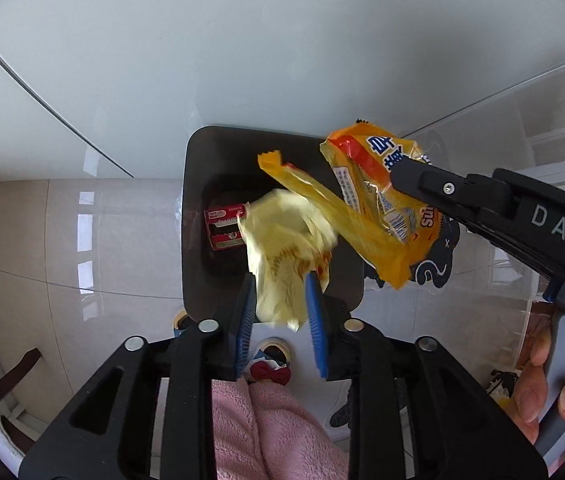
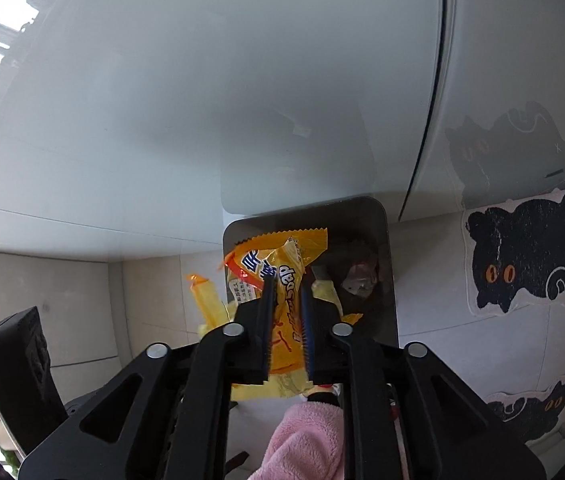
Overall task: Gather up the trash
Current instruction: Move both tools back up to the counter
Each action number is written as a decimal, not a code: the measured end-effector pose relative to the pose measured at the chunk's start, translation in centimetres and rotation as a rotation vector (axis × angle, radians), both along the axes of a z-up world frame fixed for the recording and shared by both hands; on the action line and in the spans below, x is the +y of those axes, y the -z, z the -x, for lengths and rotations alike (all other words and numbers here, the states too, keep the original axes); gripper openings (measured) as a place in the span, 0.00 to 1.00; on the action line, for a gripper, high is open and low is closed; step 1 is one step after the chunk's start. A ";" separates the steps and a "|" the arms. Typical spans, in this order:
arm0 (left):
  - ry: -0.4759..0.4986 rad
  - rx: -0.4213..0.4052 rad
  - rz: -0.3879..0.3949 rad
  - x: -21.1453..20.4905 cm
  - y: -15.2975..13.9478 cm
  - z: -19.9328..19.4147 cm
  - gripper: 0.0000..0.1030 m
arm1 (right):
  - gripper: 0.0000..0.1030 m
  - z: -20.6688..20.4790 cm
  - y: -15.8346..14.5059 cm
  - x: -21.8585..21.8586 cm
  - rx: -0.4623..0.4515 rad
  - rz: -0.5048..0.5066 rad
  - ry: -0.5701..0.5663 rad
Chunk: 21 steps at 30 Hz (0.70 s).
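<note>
A dark rectangular trash bin (image 1: 202, 184) stands on the floor against a white wall; it also shows in the right wrist view (image 2: 382, 248). My left gripper (image 1: 280, 304) is shut on a crumpled pale yellow wrapper (image 1: 282, 248) and holds it over the bin's opening. My right gripper (image 2: 287, 300) is shut on an orange snack wrapper (image 2: 282, 268), also above the bin; the orange wrapper shows in the left wrist view (image 1: 374, 196) beside the yellow one. A red packet (image 1: 224, 226) lies inside the bin.
A black cat-shaped mat (image 2: 530, 256) lies on the tiled floor right of the bin. Pink fleece clothing (image 1: 266, 432) is below the grippers. A dark chair (image 1: 10, 380) stands at the lower left. A glossy white cabinet (image 1: 242, 40) rises behind the bin.
</note>
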<state>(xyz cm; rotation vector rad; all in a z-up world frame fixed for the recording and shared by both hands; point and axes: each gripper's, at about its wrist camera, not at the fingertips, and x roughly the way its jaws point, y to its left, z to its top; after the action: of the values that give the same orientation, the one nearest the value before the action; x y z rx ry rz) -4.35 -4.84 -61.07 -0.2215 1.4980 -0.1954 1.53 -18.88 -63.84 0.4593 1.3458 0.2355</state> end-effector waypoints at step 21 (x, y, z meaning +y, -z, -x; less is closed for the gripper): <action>-0.004 -0.196 -0.076 3.0 -16.4 1.3 0.90 | 0.97 2.4 -18.8 -1.5 -0.180 0.040 -0.013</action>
<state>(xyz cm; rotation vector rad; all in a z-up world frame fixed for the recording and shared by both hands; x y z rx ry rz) -5.61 -1.85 -44.66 -0.1399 1.3076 -0.1526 -0.84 -20.43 -45.03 0.3865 1.1755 0.2543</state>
